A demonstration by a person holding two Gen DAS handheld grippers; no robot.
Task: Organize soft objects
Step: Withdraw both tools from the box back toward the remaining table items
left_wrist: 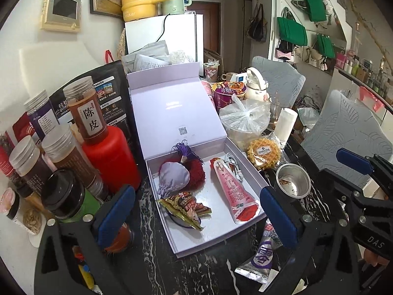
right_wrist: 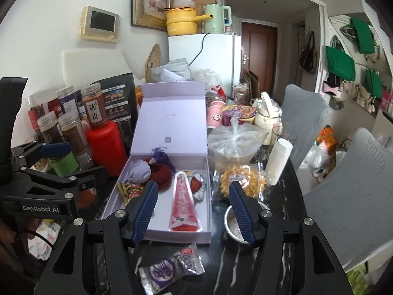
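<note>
Both grippers hang empty over the stiff lilac cardboard box (left_wrist: 248, 172) — left gripper (left_wrist: 196, 215) spread wide, right gripper (right_wrist: 194, 212) jaws apart too. Ahead of the ribbed blue pads (right_wrist: 145, 212): a glossy pink wedge-shaped pouch (right_wrist: 183, 204), satiny lilac drawstring sachet (left_wrist: 173, 178), fuzzy red pompom (left_wrist: 196, 175). A crinkly silver foil packet (right_wrist: 169, 269) lies just below the fingers, outside the box

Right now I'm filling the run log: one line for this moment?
left gripper: open, empty | right gripper: open, empty | pink pouch: in box | silver packet: outside
</note>
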